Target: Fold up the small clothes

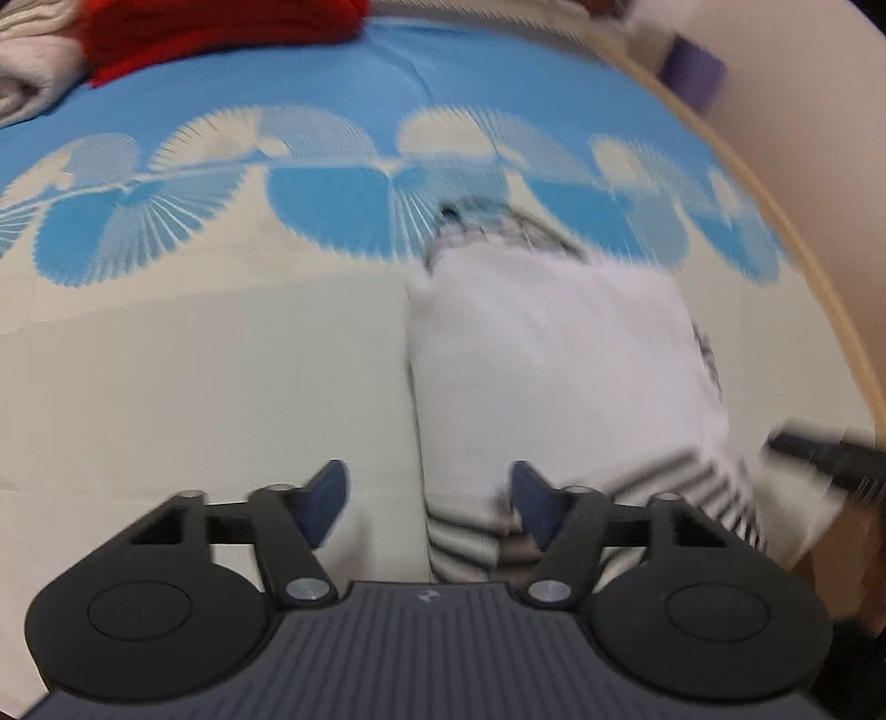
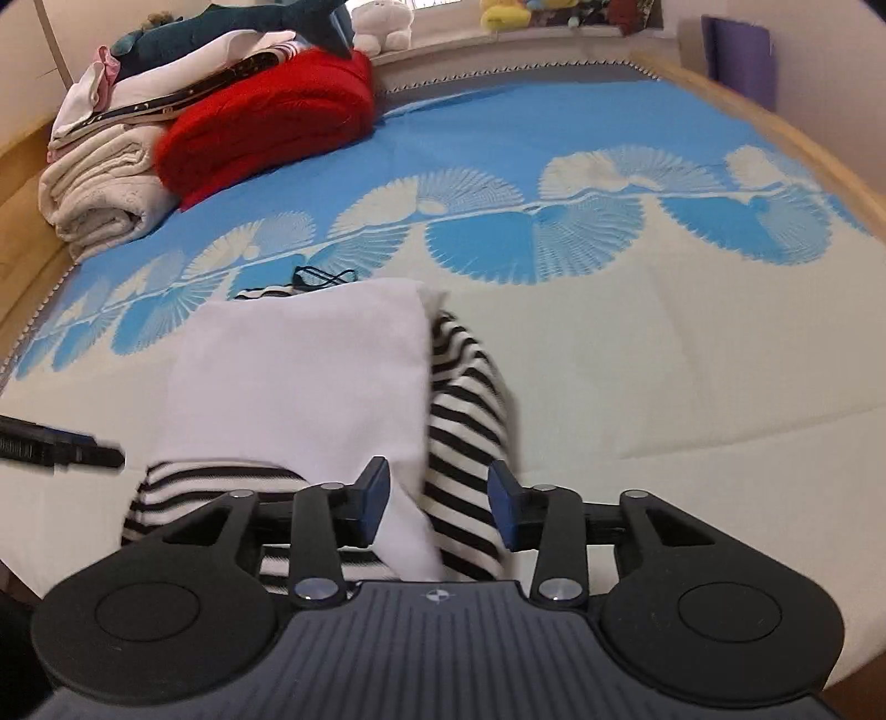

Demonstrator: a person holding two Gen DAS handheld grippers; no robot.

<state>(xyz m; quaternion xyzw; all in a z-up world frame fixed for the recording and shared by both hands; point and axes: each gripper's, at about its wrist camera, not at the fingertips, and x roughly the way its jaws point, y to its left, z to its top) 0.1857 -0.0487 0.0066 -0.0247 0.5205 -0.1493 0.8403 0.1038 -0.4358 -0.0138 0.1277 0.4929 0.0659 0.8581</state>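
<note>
Right tongs (image 2: pixel 436 507) parted over folded striped garment (image 2: pixel 310 376), blue-patterned bedsheet (image 2: pixel 637 343)

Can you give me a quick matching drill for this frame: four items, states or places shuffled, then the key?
Column 1
1. white and striped garment
2. red blanket
3. right gripper
4. purple mat

Column 2
A. jaws apart over the garment's near edge, pads not pressing it
B. standing at the far right corner by the wall
C. partly folded on the cream part of the bedspread
D. folded up at the far left, next to the cream towels

Pairs: 1-C, 2-D, 3-A, 4-B
</note>
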